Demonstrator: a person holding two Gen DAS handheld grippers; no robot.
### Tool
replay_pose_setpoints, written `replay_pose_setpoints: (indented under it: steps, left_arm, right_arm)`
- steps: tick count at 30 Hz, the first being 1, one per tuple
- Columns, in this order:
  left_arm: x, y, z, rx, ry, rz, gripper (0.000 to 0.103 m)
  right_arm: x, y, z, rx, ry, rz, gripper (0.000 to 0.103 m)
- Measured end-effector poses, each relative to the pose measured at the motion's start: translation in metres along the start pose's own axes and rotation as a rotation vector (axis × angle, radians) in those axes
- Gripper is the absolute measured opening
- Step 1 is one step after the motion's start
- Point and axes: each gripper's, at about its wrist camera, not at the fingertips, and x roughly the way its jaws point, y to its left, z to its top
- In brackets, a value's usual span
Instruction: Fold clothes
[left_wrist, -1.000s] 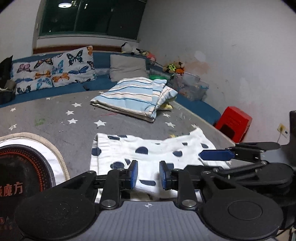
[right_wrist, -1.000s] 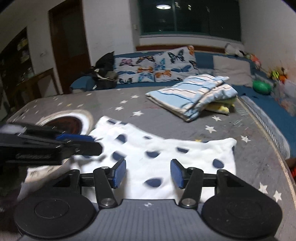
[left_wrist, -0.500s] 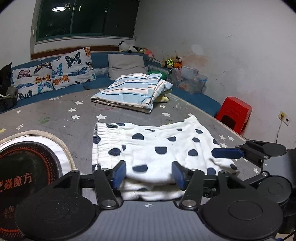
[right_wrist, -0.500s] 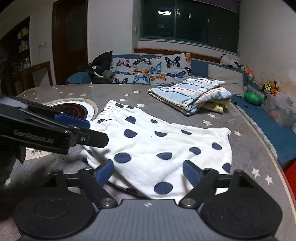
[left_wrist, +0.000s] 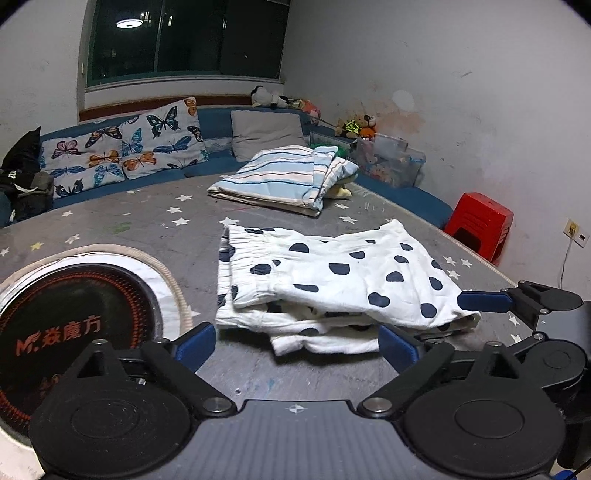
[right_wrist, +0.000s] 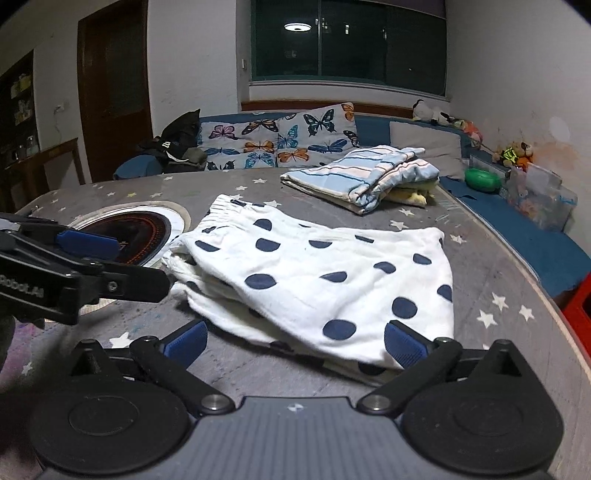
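The folded polka-dot shorts (left_wrist: 332, 280) lie on the grey star-print table (left_wrist: 147, 229), long axis left-right, waistband left. The left gripper (left_wrist: 297, 341) and right gripper (right_wrist: 295, 341) are opening, both empty, at the near edge.

Each camera sat on its own gripper, low over the grey starred bed (left_wrist: 155, 229), looking forward and slightly down. The left view faced the right-hand wall and red stool (left_wrist: 480, 221); the right view faced the door (right_wrist: 114, 92) and window. Both shared the spotted shorts (left_wrist: 343, 273) (right_wrist: 317, 273), close ahead, and the striped blanket (left_wrist: 280, 181) beyond.
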Motion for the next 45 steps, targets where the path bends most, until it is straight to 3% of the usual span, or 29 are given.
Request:
replay_pose_setpoints:
  steps: [3,19,45]
  left_arm:
    - [-0.008,0.002,-0.004,-0.003,-0.009,-0.002,0.103]
    - [-0.043,0.008,-0.027,0.006,-0.049,-0.007,0.103]
    - [-0.055,0.005,-0.044,0.005,0.035,0.056,0.103]
  right_arm:
    - [-0.004,0.005,-0.002,0.005,-0.002,-0.022,0.103]
    - [-0.023,0.030,-0.012,0.030,-0.021,-0.095,0.103]
    - [-0.033,0.047,-0.033,0.179,0.012,-0.119,0.103]
